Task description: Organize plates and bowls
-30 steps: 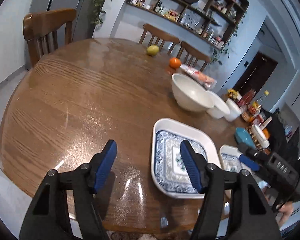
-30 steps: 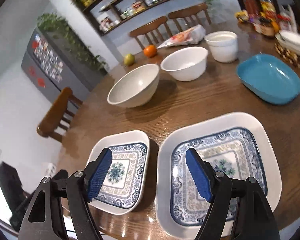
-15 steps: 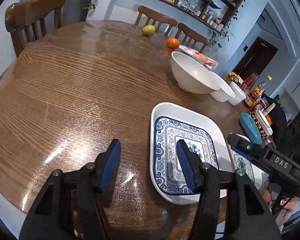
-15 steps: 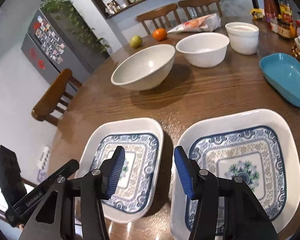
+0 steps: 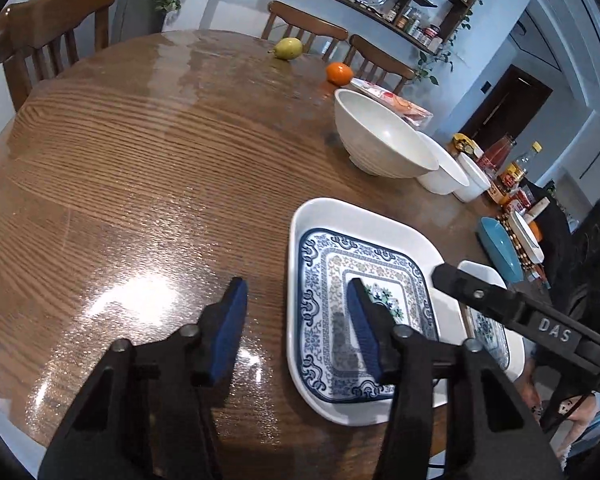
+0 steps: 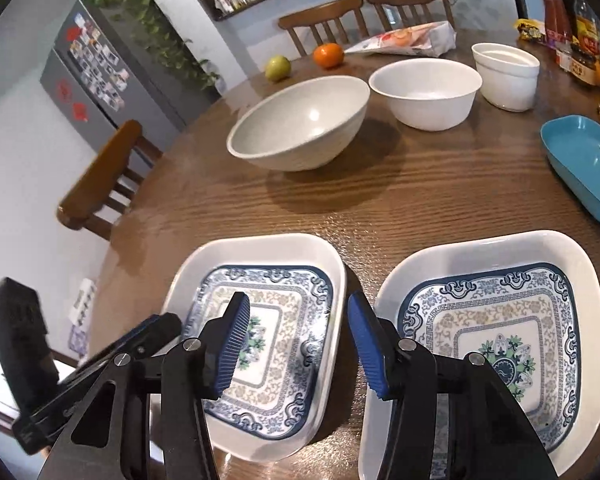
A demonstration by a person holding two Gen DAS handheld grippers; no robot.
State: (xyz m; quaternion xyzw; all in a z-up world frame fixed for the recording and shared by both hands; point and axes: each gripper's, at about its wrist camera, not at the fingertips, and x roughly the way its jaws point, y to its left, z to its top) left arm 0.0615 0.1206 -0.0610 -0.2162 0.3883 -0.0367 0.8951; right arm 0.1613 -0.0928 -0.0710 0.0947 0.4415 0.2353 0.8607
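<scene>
Small plate (image 6: 296,280): white with a blue pattern, lying flat at the near edge of the table (image 5: 140,160).
Big plate (image 6: 500,320): same pattern, just to the right of the small plate, also at the near edge. A thin strip of wood shows between them, so they do not touch.
Left gripper (image 5: 296,320): its jaws have just been closing. One blue finger is over the bare wood and the other is over the small plate, with the plate's left rim between them. The pads are not pressing on it, so nothing is held.
Right gripper (image 6: 298,332): its jaws have closed in too and now stand partly apart. The right rim of the small plate sits between the fingers, not squeezed.
Bowls: a big grey-white bowl (image 6: 300,124), a white bowl (image 6: 424,92) and a small white cup bowl (image 6: 506,74) stand in a row past the plates, toward the far edge.
Only the right view shows: the whole big plate, all of the blue dish (image 6: 584,164) at the right edge, and each bowl standing apart.
Only the left view shows: the wide bare left half of the table, and the bowls lined up so they hide each other.
Far edge: a pear (image 5: 288,48) and an orange (image 5: 339,73).
</scene>
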